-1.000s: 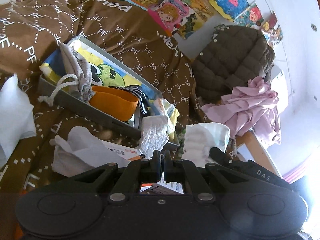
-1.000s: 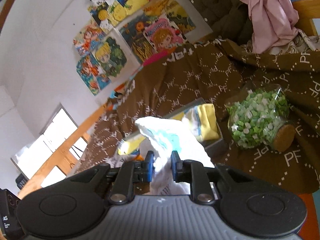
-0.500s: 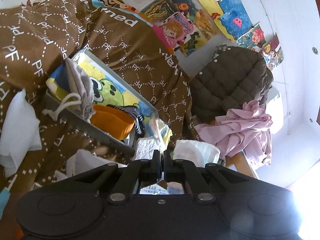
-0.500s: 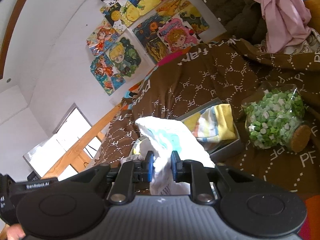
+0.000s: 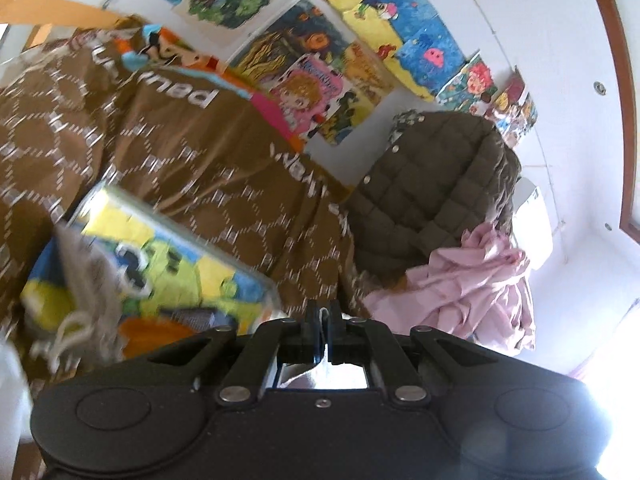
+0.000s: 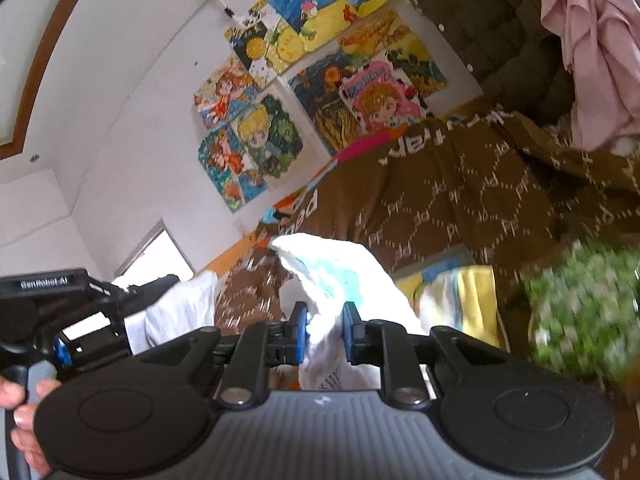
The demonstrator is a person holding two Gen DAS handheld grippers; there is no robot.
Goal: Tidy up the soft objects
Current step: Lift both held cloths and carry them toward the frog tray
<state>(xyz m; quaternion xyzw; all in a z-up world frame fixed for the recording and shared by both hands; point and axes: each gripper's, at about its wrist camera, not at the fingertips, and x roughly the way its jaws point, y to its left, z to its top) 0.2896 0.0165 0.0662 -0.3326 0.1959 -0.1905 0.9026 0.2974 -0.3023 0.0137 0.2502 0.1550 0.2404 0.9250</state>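
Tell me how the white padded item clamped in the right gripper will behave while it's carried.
The white padded item bulges and folds above the right gripper, so it is probably soft and floppy. It stands up unsupported past the pads, which suggests it is light for its bulk. Its crinkled surface squeezed between the blue pads should resist slipping, though loose ends may sag.

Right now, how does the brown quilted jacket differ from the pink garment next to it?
The brown quilted jacket is dark, padded and stitched in squares; the pink garment is thin, pale and crumpled into loose folds. The jacket sits higher and spread out, while the pink garment hangs bunched lower in front of it. Both are soft clothing beside the brown bedspread.
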